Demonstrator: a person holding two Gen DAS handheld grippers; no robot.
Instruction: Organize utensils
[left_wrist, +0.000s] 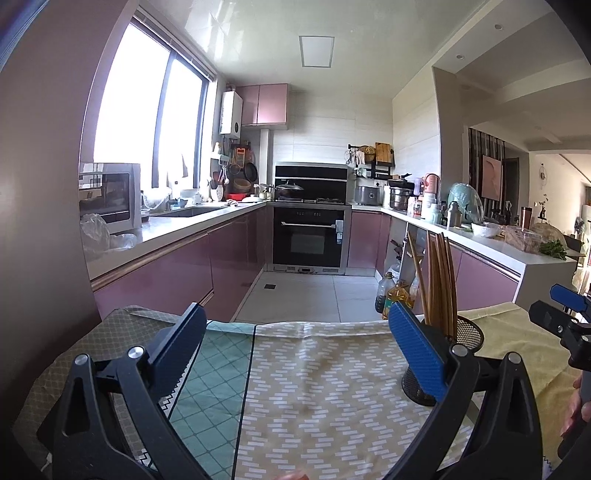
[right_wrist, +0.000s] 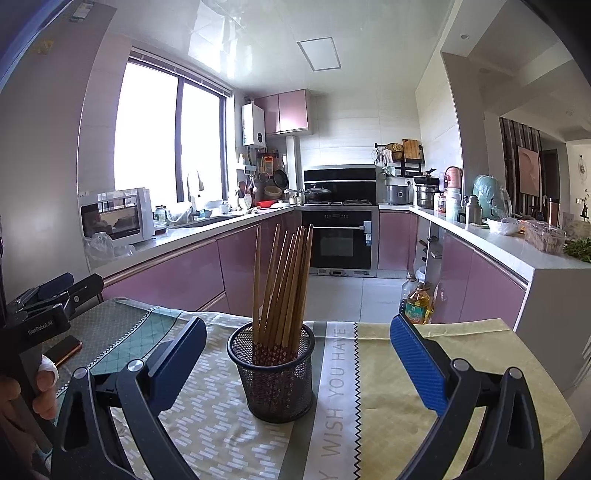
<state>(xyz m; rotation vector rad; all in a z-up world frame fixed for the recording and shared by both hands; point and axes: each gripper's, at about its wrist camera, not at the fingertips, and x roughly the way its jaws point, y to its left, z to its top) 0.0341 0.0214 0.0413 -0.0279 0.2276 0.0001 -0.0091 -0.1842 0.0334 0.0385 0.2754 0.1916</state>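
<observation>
A black mesh holder (right_wrist: 277, 380) stands upright on the cloth-covered table (right_wrist: 424, 435), with several brown wooden chopsticks (right_wrist: 284, 280) leaning in it. My right gripper (right_wrist: 298, 323) is open wide, with the holder in the gap between its blue fingers (right_wrist: 417, 362) and touching neither. In the left wrist view my left gripper (left_wrist: 295, 332) is open and empty over the patterned cloth. The holder (left_wrist: 469, 336) and chopsticks (left_wrist: 439, 280) stand just behind its right finger (left_wrist: 417, 347). The right gripper (left_wrist: 561, 314) shows at that view's right edge, and the left gripper (right_wrist: 55, 295) at the right wrist view's left edge.
A phone (right_wrist: 66, 349) lies on the cloth at the left, near a person's hand (right_wrist: 44, 387). The table's far edge (left_wrist: 314, 325) drops to a tiled floor. Oil bottles (right_wrist: 417, 302) stand on the floor beyond it. Pink kitchen counters line both sides.
</observation>
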